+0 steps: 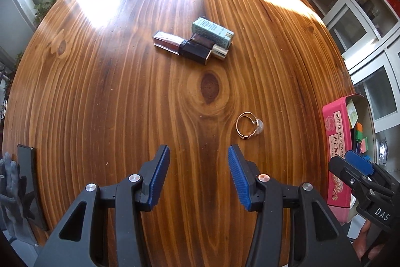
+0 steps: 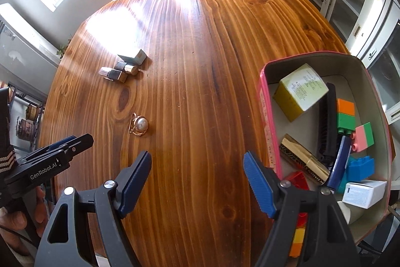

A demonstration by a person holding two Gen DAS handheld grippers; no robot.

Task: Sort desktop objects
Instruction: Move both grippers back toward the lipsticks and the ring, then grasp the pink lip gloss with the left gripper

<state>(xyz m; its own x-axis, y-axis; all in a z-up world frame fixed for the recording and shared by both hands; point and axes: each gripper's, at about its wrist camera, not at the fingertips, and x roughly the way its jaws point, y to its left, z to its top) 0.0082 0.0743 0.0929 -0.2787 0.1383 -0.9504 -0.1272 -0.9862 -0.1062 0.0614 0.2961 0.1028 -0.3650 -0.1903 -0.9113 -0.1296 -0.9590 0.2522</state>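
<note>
A gold ring with a pearl (image 1: 248, 126) lies on the wooden table (image 1: 112, 96), just ahead and right of my open, empty left gripper (image 1: 198, 159). It also shows in the right wrist view (image 2: 139, 126), ahead and left of my open, empty right gripper (image 2: 197, 162). Farther back lie a lip gloss tube (image 1: 181, 46), a dark lipstick with a silver end (image 1: 208, 45) and a small green box (image 1: 212, 30), close together. A pink tin (image 2: 265, 101) at the right holds toy bricks, small boxes, a gold tube and a black comb.
A dark flat object (image 1: 27, 182) and a grey glove (image 1: 10, 194) lie at the table's left edge. White glass-door cabinets (image 1: 362, 16) stand beyond the right side. Sun glare covers the table's far end.
</note>
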